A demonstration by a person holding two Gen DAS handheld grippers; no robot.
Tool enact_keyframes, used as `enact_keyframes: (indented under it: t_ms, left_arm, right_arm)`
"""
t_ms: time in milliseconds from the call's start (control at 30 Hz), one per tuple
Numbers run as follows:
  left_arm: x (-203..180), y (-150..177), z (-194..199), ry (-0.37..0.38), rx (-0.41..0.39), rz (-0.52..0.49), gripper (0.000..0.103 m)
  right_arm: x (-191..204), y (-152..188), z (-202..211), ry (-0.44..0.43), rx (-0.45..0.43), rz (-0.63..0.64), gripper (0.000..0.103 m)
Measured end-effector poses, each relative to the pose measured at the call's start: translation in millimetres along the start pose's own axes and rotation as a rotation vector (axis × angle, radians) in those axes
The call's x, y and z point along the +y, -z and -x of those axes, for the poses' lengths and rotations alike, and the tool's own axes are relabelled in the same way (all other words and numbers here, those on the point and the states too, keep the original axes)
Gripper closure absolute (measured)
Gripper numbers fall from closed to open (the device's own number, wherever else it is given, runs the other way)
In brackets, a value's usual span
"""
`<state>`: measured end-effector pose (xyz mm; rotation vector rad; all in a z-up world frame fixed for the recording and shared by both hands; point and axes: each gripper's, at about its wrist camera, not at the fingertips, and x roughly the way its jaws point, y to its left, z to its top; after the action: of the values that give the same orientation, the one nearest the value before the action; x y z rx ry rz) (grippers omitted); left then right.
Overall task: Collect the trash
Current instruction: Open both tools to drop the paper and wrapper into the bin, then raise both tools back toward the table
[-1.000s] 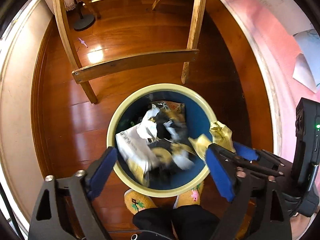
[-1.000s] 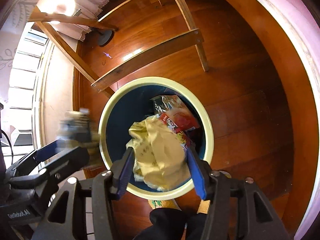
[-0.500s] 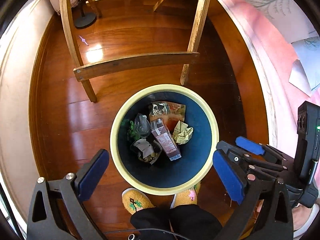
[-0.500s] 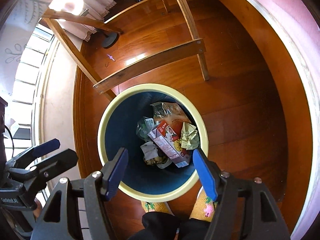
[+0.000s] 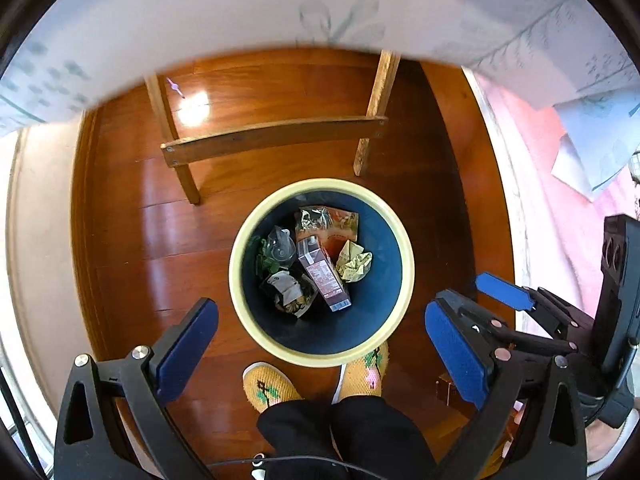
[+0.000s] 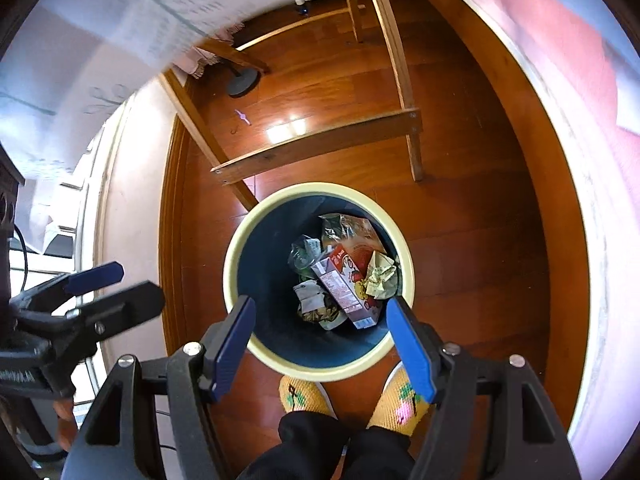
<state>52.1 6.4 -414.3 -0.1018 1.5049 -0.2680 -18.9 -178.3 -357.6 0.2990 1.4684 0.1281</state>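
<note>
A round bin with a cream rim (image 5: 235, 280) (image 6: 229, 276) and a blue inside stands on the wooden floor below both grippers. In it lie a red drink carton (image 5: 323, 278) (image 6: 344, 288), a crumpled yellow paper (image 5: 354, 263) (image 6: 380, 276), a snack bag (image 5: 328, 220), clear plastic (image 5: 280, 246) and other wrappers. My left gripper (image 5: 322, 346) (image 6: 108, 288) hangs open over the bin's near edge with nothing between its blue pads. Beside it my right gripper (image 6: 322, 344) (image 5: 504, 300) is also open and empty.
A wooden frame's legs and crossbar (image 5: 272, 138) (image 6: 316, 146) stand just beyond the bin. A person's yellow slippers (image 5: 268, 386) (image 6: 298, 396) touch the bin's near side. A pale patterned cloth edge (image 5: 280, 8) (image 6: 100, 40) overhangs the top of both views.
The trash that was between both grippers' jaws has dropped into the bin. Both grippers have risen, so the bin looks smaller and the cloth edge has come into view.
</note>
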Motion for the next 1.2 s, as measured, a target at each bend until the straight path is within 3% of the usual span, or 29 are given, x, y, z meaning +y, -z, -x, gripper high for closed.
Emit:
enact_keyframes:
  t_ms: [400,733,933,1200]
  left_arm:
    - [-4.9,1.3,101.8,-0.103,-0.034,0.041,0.003]
    - [-35.4,3.5,231.4,-0.062,-0.123,0.017,0.005]
    - [-56.2,8.2,303.8,-0.073,-0.204,0.015,0.005]
    - [-77.1,-0.4,389.9,-0.093,-0.363,0.057,0.005]
  right_arm:
    - [21.4,-4.7,94.6,-0.017,-0.022,0.005,0.035]
    - [59.6,-16.2,206.3,-0.068,-0.068,0.132,0.035]
    - [81.7,-28.6,276.2,-0.09,-0.136,0.241,0.035]
    - [102.1,-59.6,360.0,-0.099,-0.294,0.362,0.035]
